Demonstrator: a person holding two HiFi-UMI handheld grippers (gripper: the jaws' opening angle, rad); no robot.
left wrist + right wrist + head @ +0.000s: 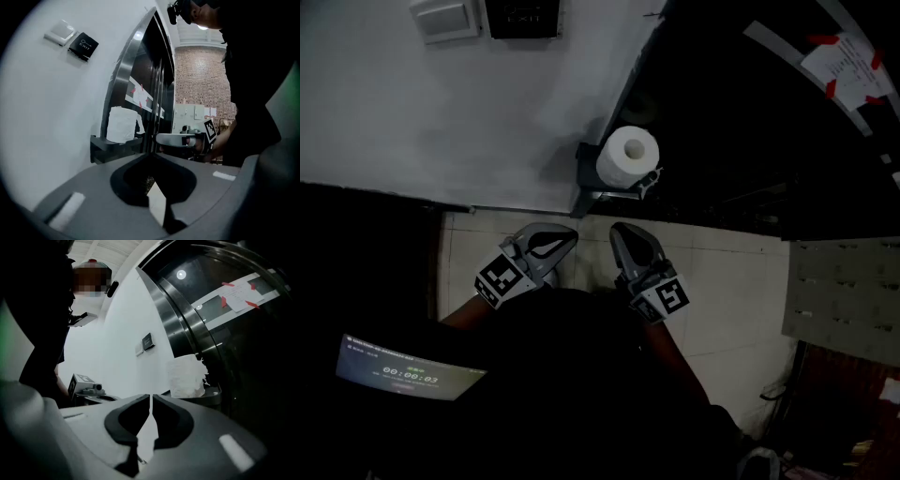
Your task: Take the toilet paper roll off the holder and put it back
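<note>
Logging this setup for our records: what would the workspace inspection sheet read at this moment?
Surface: tiled floor, white wall.
Job's things: toilet paper roll on its dark holder beside the door frame.
Clutter: nothing seen.
Grippers: left gripper and right gripper low, short of the roll, jaws shut, empty.
Cables: nothing seen.
Surroundings: switch plate, black exit button, dark glass door with taped paper, lit screen.

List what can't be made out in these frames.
- How the roll mounts on the holder: the roll itself covers the joint in all three views.
- Print on the taped sheet: too small and dim in the head view, blurred in the right gripper view.
- Floor near the person: in the head view, the dark body blocks it.
</note>
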